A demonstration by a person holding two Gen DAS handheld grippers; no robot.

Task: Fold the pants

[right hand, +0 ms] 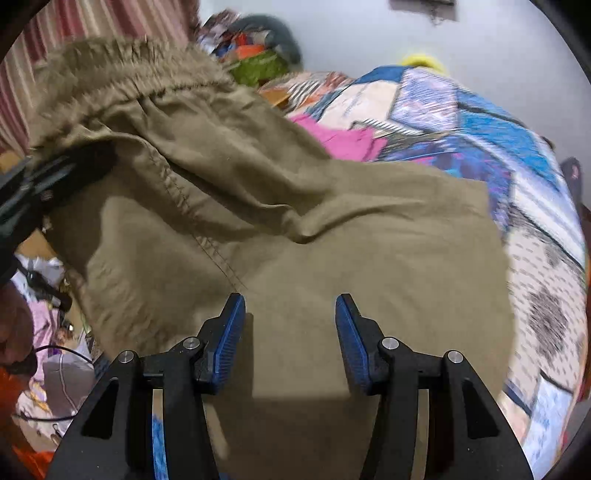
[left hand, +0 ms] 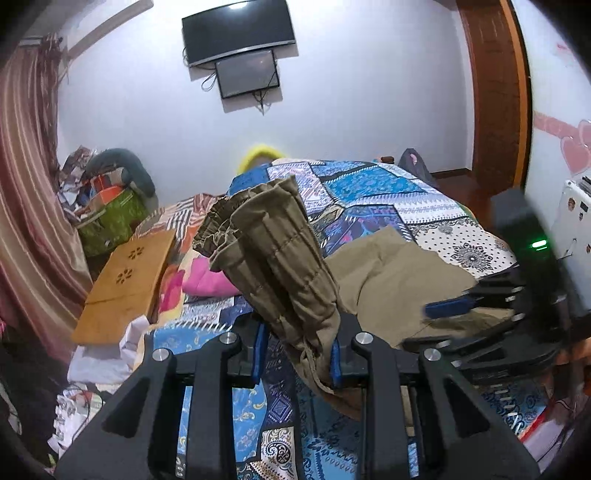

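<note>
The khaki pants (left hand: 273, 236) rise from my left gripper (left hand: 297, 354), whose blue pads are shut on a bunched fold near the gathered waistband, held up above the bed. The rest of the pants (right hand: 332, 221) lies spread flat on the quilt. My right gripper (right hand: 290, 332) hovers just over that flat part with its jaws open and nothing pinched between the pads. In the left wrist view the right gripper (left hand: 439, 326) comes in from the right, low over the cloth. In the right wrist view the left gripper (right hand: 37, 184) shows at the left edge under the lifted waistband.
A blue patchwork quilt (left hand: 369, 192) covers the bed. A wooden lap table (left hand: 125, 280) and a pink cloth (left hand: 207, 280) lie on its left side. Bags and clutter (left hand: 107, 206) pile up by the striped curtain (left hand: 26, 184). Screens (left hand: 240, 33) hang on the far wall.
</note>
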